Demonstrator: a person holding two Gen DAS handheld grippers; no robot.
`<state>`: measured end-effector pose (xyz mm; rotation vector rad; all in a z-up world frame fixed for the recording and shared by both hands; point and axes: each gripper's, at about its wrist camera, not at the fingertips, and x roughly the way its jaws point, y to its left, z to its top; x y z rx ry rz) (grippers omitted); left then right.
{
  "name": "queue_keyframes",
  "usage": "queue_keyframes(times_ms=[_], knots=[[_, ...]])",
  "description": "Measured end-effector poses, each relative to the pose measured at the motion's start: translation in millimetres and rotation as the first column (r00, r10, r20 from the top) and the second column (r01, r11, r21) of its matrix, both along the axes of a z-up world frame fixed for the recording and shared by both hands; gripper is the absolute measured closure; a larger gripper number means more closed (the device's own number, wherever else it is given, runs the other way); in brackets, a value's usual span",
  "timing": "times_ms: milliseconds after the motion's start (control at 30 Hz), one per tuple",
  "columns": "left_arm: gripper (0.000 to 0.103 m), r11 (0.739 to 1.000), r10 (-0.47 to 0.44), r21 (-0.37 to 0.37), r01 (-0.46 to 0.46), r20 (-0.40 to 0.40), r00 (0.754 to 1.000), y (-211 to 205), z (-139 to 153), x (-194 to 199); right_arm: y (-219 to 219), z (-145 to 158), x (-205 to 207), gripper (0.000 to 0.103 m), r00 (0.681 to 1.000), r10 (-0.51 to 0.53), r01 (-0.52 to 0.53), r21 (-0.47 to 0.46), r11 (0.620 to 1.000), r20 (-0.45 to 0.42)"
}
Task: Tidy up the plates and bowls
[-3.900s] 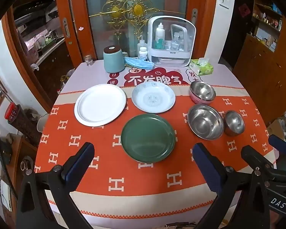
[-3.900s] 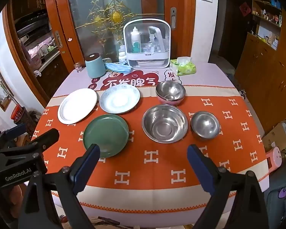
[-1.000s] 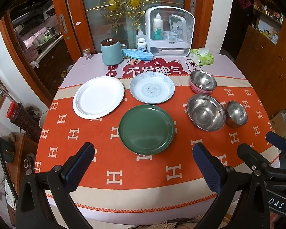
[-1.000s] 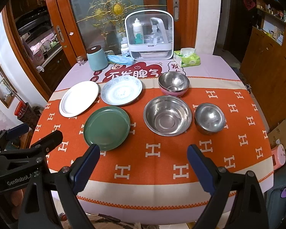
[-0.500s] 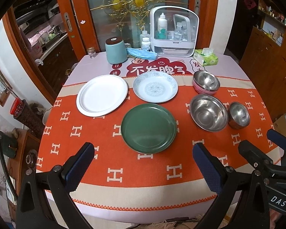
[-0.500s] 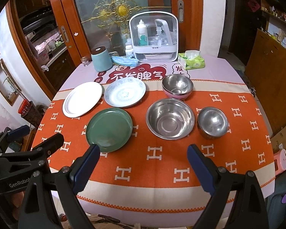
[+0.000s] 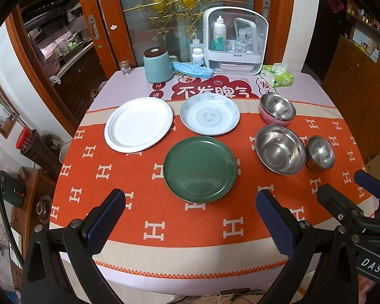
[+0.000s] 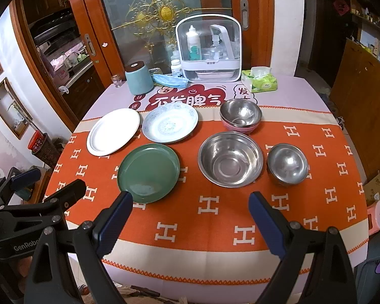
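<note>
Three plates and four bowl items sit untouched on the table (image 7: 139,230), all far of both hand-held grippers: white plate (image 7: 138,124) far left, patterned plate (image 7: 209,118) just right of it, green plate (image 7: 200,169) nearer and central; on the right, stacked steel bowls in a pink one (image 7: 277,111) far, large steel bowl (image 7: 280,149) nearer, small steel bowl (image 7: 320,153) just right of it, close but can't tell if touching. Left hand-held gripper (image 7: 190,221) released, jaws wide apart, nothing held, green plate straight ahead between its finger lines, so left is nearer the plates. Right hand-held gripper (image 8: 190,217) also released and empty, large steel bowl straight ahead and slightly right, so right is nearer the bowls. Plates and bowls are round, no long axis, approach from the near rim looks simplest. Writing: orange cloth (image 8: 215,207) repeats white "H" marks; red banner (image 7: 212,91) with Chinese characters, partly covered; "DAS" tag on right tool body in left view, "GenRobo…" cut off on left tool body in right view. Tissue pack (image 8: 260,79) text too small to read
</note>
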<state>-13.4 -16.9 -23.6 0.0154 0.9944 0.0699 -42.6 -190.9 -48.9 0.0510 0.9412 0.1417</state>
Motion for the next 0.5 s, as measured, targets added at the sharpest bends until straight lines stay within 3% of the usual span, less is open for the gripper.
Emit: queue_keyframes(times_ms=[300,500], knots=[[0.001,0.999,0.05,-0.002,-0.05,0.019,0.999,6.8,0.5,-7.8,-1.5,-6.6,6.3,0.01,0.998,0.063,-0.062,0.095,0.994,-0.011],[0.001,0.991,0.134,0.0,-0.134,0.079,0.988,28.1,10.0,-23.4,9.7,-10.0,10.4,0.01,0.991,0.131,-0.132,0.173,0.976,0.018]])
